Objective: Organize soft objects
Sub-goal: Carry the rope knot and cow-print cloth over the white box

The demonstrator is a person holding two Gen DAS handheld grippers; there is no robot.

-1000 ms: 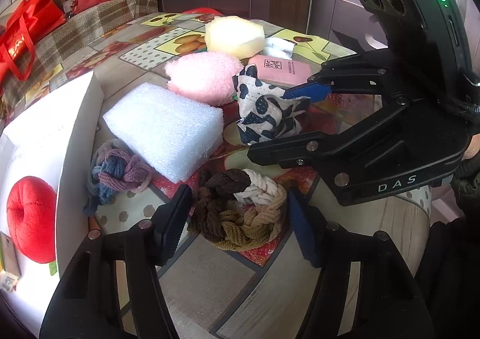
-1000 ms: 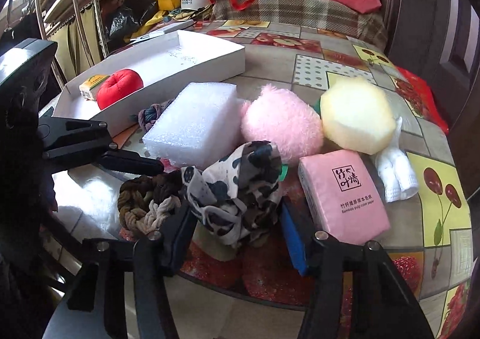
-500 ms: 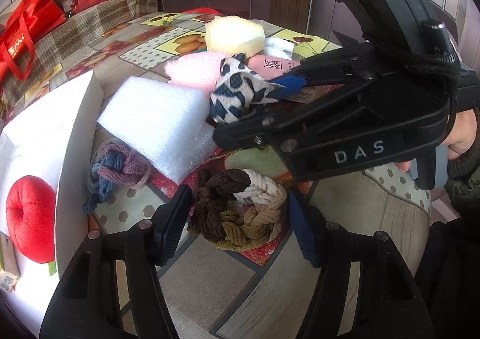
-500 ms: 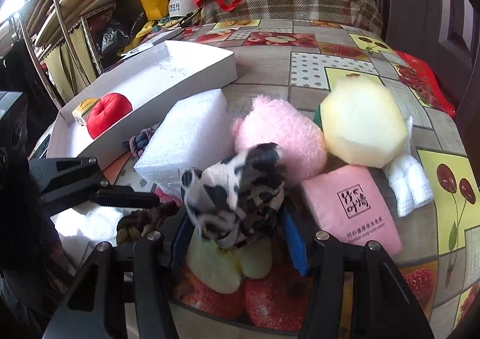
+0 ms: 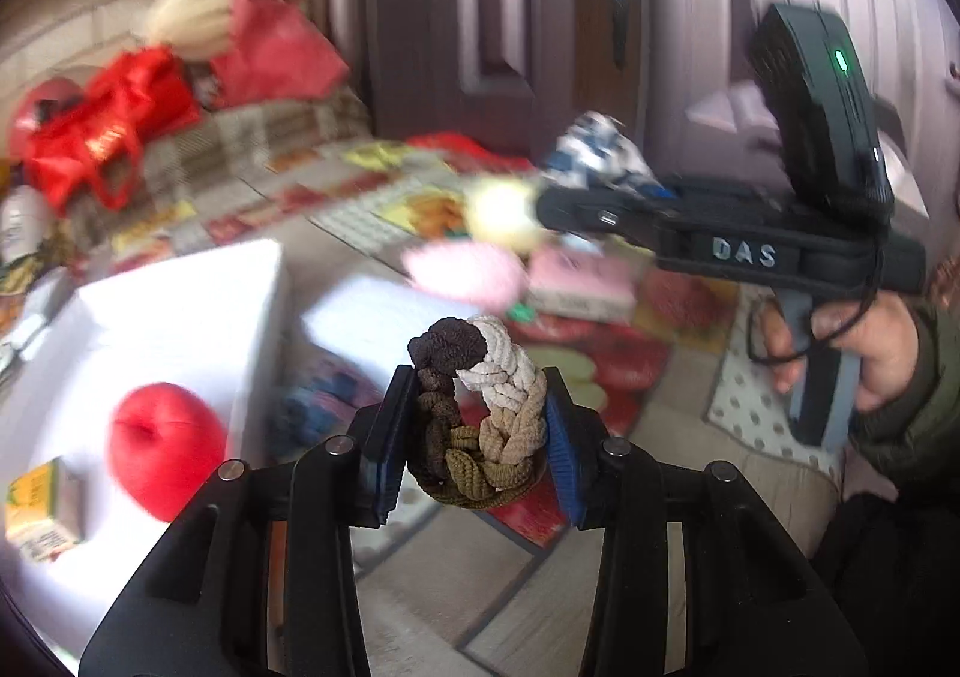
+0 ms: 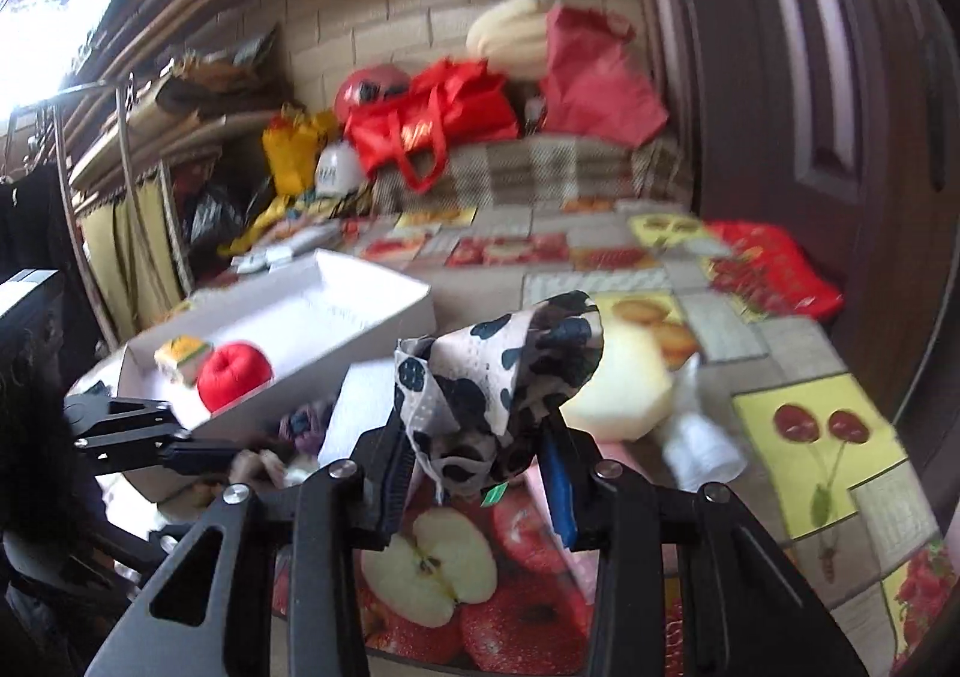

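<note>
My left gripper (image 5: 477, 419) is shut on a braided scrunchie (image 5: 477, 413) in brown, cream and olive, held above the table. My right gripper (image 6: 477, 452) is shut on a cow-print cloth (image 6: 498, 371), lifted above the table; it also shows in the left wrist view (image 5: 600, 155) at the right gripper's tip. A white box (image 6: 372, 293) at the left holds a red plush apple (image 6: 234, 374) and a small yellow carton (image 6: 183, 356). The apple also shows in the left wrist view (image 5: 165, 446).
On the fruit-print tablecloth (image 6: 810, 437) lie a white foam block (image 5: 372, 320), a pink fluffy pad (image 5: 465, 269), a pale yellow sponge (image 6: 624, 377), a pink tissue pack (image 5: 576, 281), a blue-purple scrunchie (image 5: 318, 407) and a white sock (image 6: 699, 437). Red bags (image 6: 432, 119) sit behind.
My left gripper closed on the braided scrunchie and lifted it off the table. My right gripper raised the cow-print cloth higher. Both views tilted upward.
</note>
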